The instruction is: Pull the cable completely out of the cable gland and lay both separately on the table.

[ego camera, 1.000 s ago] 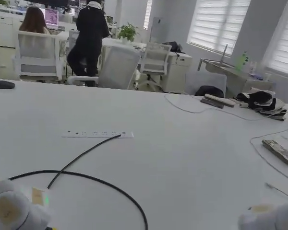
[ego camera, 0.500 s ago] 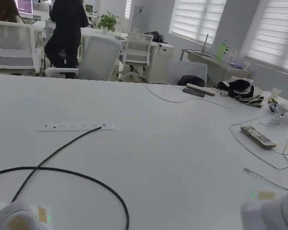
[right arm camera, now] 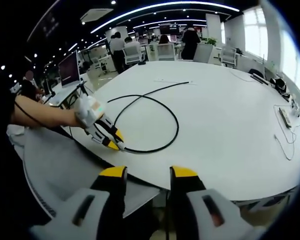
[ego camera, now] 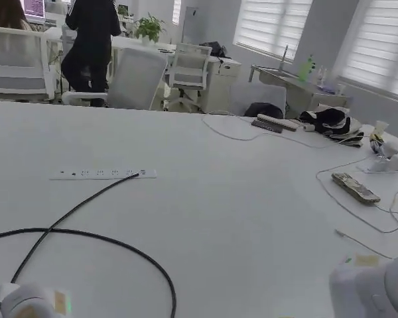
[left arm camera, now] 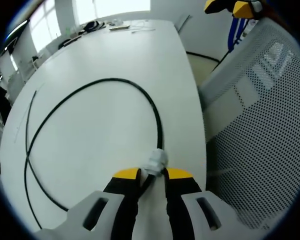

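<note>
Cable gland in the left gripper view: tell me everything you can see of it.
The cable gland is a small white-grey piece, plastic by its look, threaded on the black cable. It lies on the white table near its edge, just ahead of the left gripper tips, with the cable running on between the jaws. Whether the jaws clamp it I cannot tell. Its parts are too small to make out.

A broad white desk [ego camera: 239,218] spans an open office. White mesh chairs [ego camera: 136,78] stand at its far edge, a potted plant [ego camera: 149,28] behind. Slatted blinds [ego camera: 272,26] cover bright windows. Light strips [right arm camera: 140,11] cross the dark ceiling.
</note>
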Tool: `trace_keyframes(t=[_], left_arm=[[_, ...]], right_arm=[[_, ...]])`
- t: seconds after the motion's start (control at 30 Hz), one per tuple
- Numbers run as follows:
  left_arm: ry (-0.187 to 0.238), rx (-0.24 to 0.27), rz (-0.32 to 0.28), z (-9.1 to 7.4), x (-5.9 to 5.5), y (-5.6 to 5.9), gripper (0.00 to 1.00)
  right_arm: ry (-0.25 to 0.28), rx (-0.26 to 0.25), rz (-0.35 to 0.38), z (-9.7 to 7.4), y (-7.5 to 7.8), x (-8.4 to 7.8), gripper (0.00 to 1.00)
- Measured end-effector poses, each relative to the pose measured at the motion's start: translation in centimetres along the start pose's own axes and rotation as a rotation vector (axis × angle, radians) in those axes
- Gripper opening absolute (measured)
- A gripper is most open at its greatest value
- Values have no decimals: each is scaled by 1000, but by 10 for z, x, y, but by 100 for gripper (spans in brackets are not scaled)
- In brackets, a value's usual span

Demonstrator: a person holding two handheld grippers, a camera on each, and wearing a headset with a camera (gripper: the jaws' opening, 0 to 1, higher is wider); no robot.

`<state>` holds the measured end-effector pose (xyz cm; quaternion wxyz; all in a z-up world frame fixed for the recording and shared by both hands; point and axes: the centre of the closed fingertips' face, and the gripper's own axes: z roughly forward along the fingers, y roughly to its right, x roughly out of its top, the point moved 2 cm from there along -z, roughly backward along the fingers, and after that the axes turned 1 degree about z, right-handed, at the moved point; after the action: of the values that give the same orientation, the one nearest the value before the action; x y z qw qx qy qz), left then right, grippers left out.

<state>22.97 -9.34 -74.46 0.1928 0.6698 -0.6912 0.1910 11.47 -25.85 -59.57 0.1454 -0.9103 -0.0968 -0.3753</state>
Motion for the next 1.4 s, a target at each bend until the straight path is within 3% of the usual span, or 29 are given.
trace_keyframes(t=[0.2,0.33,0.47,0.67,0.8,1.03,1.17,1.27,1.4], left_arm=[[-6,-4,15,-2,3,6,15],[69,-18,-81,-16,18,9,15],[117,-8,-111,-37,30,9,15],[212,23,-131,-76,59,12,15],[274,41,-150,-97,76,16,15],[341,80,-175,-129,97,27,14],[379,100,-145,-146,108,35,14],[388,135,-114,-155,114,37,14],[399,162,-74,-165,120,42,15]], right_arm=[[-7,12,-7,0,0,-4,35],[-8,37,-22,4,-5,-1,34],[-4,82,-59,11,-15,9,34],[7,155,-136,22,-31,30,32],[-17,229,-251,37,-42,46,32],[-37,347,-353,57,-63,66,32],[-55,470,-453,61,-80,76,29],[-69,568,-470,58,-94,82,26],[-85,629,-490,58,-104,86,26]])
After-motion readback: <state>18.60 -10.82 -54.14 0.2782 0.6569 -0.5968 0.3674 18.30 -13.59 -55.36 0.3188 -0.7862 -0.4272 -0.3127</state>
